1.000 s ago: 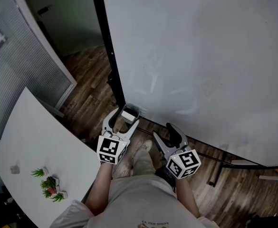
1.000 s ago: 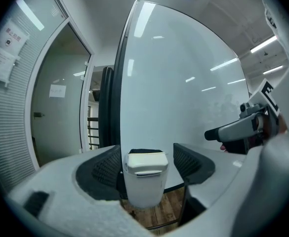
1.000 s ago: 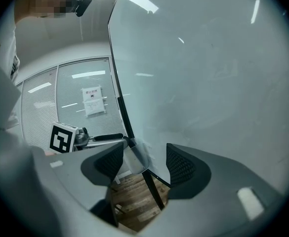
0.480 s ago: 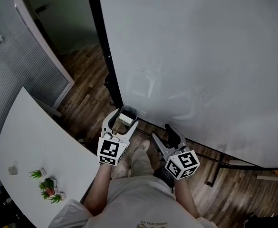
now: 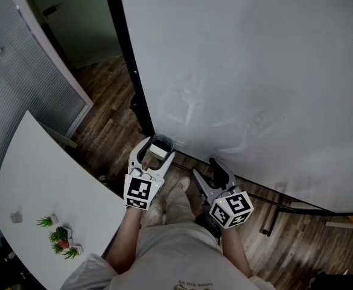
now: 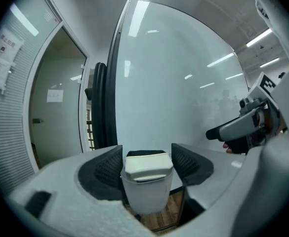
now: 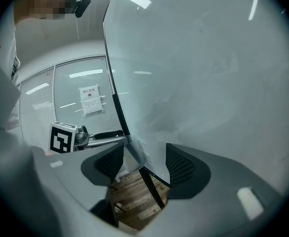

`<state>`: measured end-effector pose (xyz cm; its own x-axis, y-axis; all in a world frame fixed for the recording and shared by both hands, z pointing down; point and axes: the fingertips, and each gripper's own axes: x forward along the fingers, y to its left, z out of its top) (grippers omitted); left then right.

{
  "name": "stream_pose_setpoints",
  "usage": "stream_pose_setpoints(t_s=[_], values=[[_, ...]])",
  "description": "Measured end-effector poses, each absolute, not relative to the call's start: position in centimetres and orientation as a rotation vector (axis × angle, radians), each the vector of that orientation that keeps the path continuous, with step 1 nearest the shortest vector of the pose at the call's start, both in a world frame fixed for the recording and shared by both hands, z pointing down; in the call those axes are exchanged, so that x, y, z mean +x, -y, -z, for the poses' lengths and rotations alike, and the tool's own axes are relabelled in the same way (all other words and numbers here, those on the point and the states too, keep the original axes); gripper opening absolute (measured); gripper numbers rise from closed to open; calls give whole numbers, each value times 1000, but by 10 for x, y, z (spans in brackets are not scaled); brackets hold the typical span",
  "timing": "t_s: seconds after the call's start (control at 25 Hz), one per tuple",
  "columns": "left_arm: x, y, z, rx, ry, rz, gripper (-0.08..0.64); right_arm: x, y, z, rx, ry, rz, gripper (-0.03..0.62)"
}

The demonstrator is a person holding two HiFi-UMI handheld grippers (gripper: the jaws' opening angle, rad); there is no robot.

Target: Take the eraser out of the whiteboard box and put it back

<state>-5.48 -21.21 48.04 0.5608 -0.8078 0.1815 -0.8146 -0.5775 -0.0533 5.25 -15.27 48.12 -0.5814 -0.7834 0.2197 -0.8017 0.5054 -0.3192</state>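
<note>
Bottom-left corner of the large white glossy whiteboard (image 5: 254,71): the left gripper (image 5: 158,150) holds its jaws spread on either side of the small translucent plastic box (image 6: 146,197) fixed there. The white block eraser (image 6: 148,165) stands inside, its top above the rim. The right gripper (image 7: 143,164) waits beside it near the board's lower edge, jaws apart and empty. The risks look plain: a close set too low would likely pinch the box wall instead of the eraser, while an off-centre grip could tip it out onto the dark wooden floor (image 5: 110,125).
</note>
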Motion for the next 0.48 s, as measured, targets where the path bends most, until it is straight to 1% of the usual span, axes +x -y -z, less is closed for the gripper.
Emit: stream_pose_setpoints(t_s=[0.48], values=[[-51,214,-482,2752,1418,-245,289,57,157,-485,1421,2678,-628,267]])
